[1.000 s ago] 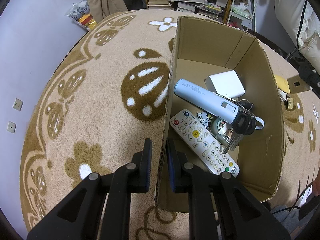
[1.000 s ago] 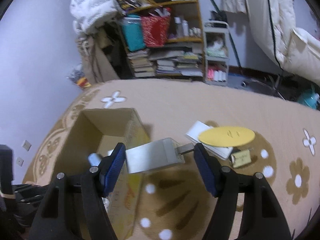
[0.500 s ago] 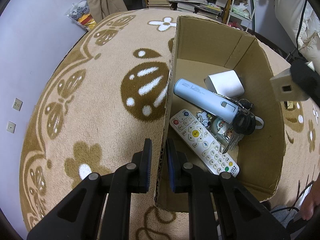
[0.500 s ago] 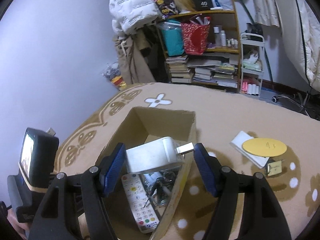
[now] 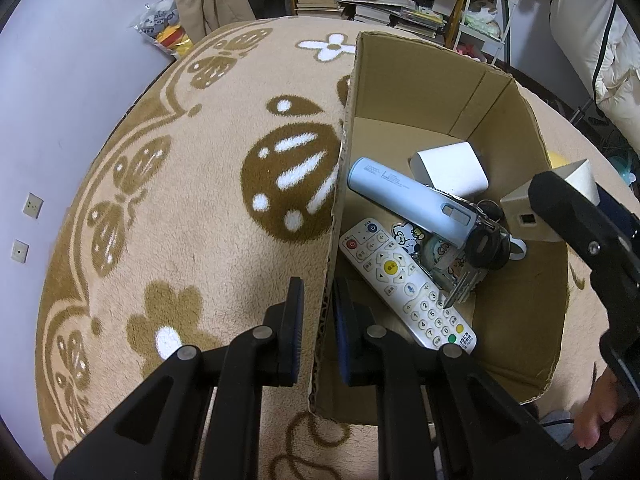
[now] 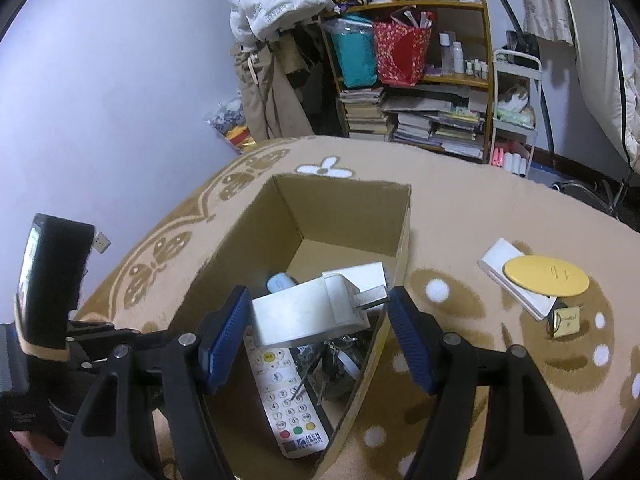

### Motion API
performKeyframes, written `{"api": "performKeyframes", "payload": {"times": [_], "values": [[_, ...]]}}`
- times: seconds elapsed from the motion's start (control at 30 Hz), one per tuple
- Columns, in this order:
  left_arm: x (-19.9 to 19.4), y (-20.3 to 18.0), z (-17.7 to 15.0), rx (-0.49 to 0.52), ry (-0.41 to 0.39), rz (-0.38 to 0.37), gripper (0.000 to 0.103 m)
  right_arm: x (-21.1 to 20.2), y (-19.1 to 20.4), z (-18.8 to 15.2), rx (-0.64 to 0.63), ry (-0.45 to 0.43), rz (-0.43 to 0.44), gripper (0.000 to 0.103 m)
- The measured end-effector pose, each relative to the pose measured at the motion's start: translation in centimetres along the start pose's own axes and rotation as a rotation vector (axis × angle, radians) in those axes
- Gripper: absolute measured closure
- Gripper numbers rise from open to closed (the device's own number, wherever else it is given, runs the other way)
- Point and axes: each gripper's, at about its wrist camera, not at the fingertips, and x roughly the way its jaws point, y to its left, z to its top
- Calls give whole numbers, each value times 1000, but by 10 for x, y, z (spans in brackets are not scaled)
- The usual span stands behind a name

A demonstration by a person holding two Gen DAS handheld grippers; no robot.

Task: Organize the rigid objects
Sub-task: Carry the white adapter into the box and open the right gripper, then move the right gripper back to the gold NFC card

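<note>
Charger block [image 6: 308, 314], white and boxy with a metal plug tab sticking out at its three o'clock, hangs over the open cardboard box [image 6: 344, 216], clamped between the blue pads of the right gripper [image 6: 318, 338]. In the left wrist view that same block [image 5: 536, 210] pokes in at three o'clock, above the box's right wall. Below it, on the box floor: a white remote [image 5: 404, 284], a pale blue cylinder [image 5: 408, 200], a bunch of keys [image 5: 480, 256], a white cube [image 5: 448, 170]. The left gripper [image 5: 318, 320] is pinched shut on the box's left wall at six o'clock, steadying it on the patterned rug [image 5: 180, 200].

So this looks like the drop-off step. My read: the next move calls for lowering the block past the rim, aiming for the bare cardboard on the right side of the floor, then opening the jaws. The plug tab could snag the wall if the block drifts right.

Out on the rug, at three o'clock in the right wrist view, a yellow disc [image 6: 546, 278] on a white slab [image 6: 504, 268] and a small brass padlock [image 6: 566, 320] are yet to be gathered.

Compared with a second ago, the block was over the rug beside the box; now it is over the contents, with the remote straight beneath. The left clamp has not budged.
</note>
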Motion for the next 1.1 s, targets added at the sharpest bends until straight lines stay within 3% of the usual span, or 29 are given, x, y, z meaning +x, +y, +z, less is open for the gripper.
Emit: {"api": "performKeyframes", "payload": {"times": [0.33,0.4,0.43,0.5,0.7,1.1], "values": [[3,1,-2,2,4,-4,89,-1,-6,4,24,-3,-4,27],[3,2,-2,2,4,-3,89,-3,-6,6,21,-5,-9,25],[3,2,-1,2,4,-3,89,-4,-7,8,22,-7,-16,18],[4,2,-1,2,4,0,89,-7,-10,11,32,-26,-38,12],[4,3,-2,3,5,0,89,-14,-39,20,77,-46,-133,12],[3,3,-2,5,4,0,89,-6,-138,11,225,-43,-351,12]]}}
